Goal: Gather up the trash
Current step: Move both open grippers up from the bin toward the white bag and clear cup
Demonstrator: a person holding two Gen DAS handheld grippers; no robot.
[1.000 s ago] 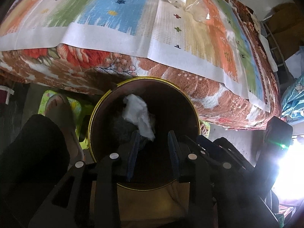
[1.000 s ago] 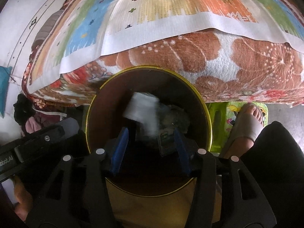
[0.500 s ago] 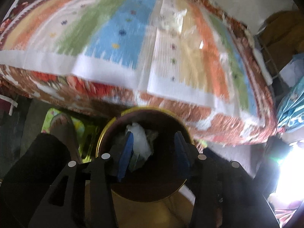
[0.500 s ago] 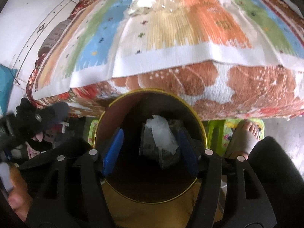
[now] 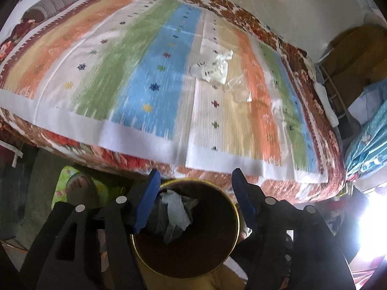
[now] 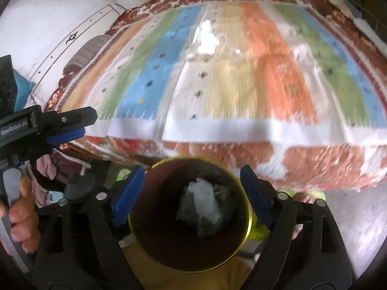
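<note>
While both point down at the gold-rimmed bin (image 5: 235, 220), the left gripper (image 5: 194, 177) and right gripper (image 6: 192, 172) are opening, nothing between their jaws; crumpled tissue (image 6: 205, 199) lies inside. More wrappers (image 5: 212, 68) rest on the striped bedspread (image 5: 135, 77).

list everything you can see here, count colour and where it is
bin: one, gold rim, dark brown inside, on the floor against the bed's near edge
trash in the bin: white crumpled tissue on grey wrappers, count unclear
trash on the bed: white crumpled plastic beside a clear wrapper, mid-bed
bedspread: one, striped orange, green, blue, cream, on the bed
floral blanket: one, rust and white, under the bedspread
bolster: one, grey-brown, far left end of the bed
floor mat: green, left of the bin
foot: one, in a sandal, on the mat
left gripper: black with blue pads, above the bin, jaws opening, nothing between them
right gripper: same colours, above the bin, jaws opening, nothing between them
</note>
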